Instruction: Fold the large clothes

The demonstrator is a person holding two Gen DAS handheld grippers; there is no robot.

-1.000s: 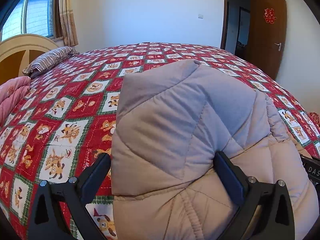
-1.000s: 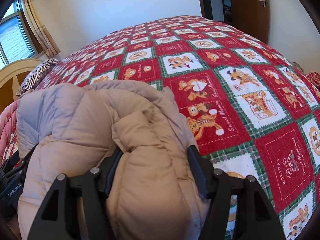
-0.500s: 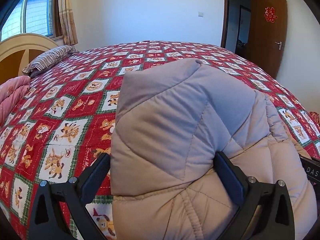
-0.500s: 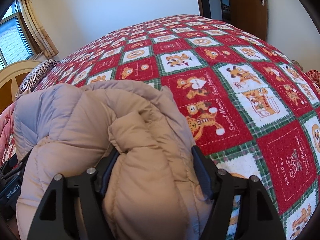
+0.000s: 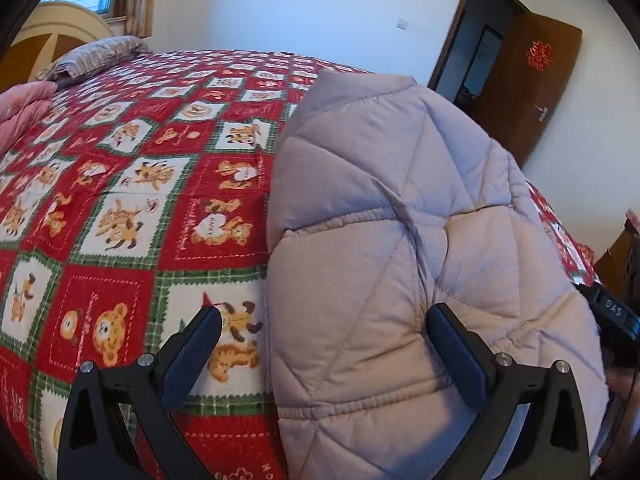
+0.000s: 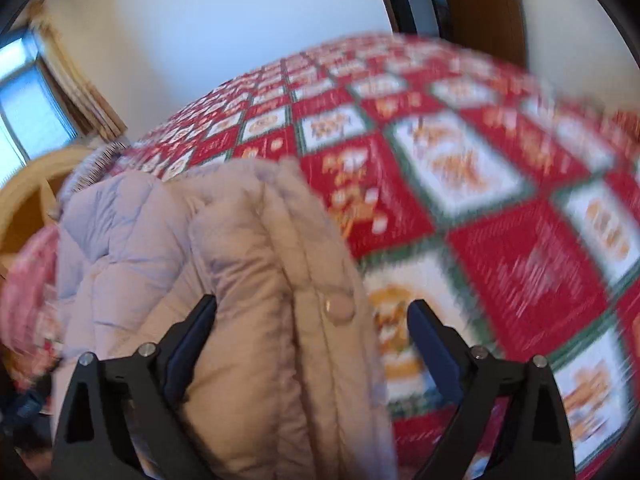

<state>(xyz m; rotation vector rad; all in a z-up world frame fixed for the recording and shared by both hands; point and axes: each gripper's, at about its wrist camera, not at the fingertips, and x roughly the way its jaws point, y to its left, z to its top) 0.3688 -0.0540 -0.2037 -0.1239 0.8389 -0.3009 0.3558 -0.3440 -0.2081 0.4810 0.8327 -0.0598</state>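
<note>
Coat [image 5: 400, 248], puffy and tan-grey, folded into a fat bundle on the bed [image 5: 120, 208]. Fills the right half of the left view, between the left tongs [image 5: 320, 344] and past them, far up and ahead. Left tongs spread wide apart. Right finger [image 5: 456, 352] pressed against the coat, tip sunk a little in a soft dent. Left finger [image 5: 192, 348] clear of the coat, over a bear square on the red cover. Bottom of the coat cut off by the frame edge. Far side of the coat hidden behind its own bulge. Small black thing with letters [image 5: 612, 308] peeking out to the right of the coat, mostly hidden, hard to name.

Right view badly blurred. Coat [image 6: 248, 300] there on the left side, thick folded edge with a round snap [image 6: 340, 308] between the right tongs [image 6: 312, 332]. Right tongs also wide apart. Left finger [image 6: 192, 340] right against the coat, maybe touching, too blurry to tell. Right finger [image 6: 432, 340] off the coat, over the cover [image 6: 500, 260]. Pictures on the squares smeared, not readable.

Striped pillow [image 5: 100, 54] far ahead and left of the left tongs. Pink bedding [image 5: 20, 108] at the far left, cut off. Brown door [image 5: 536, 88] far right, ahead.
</note>
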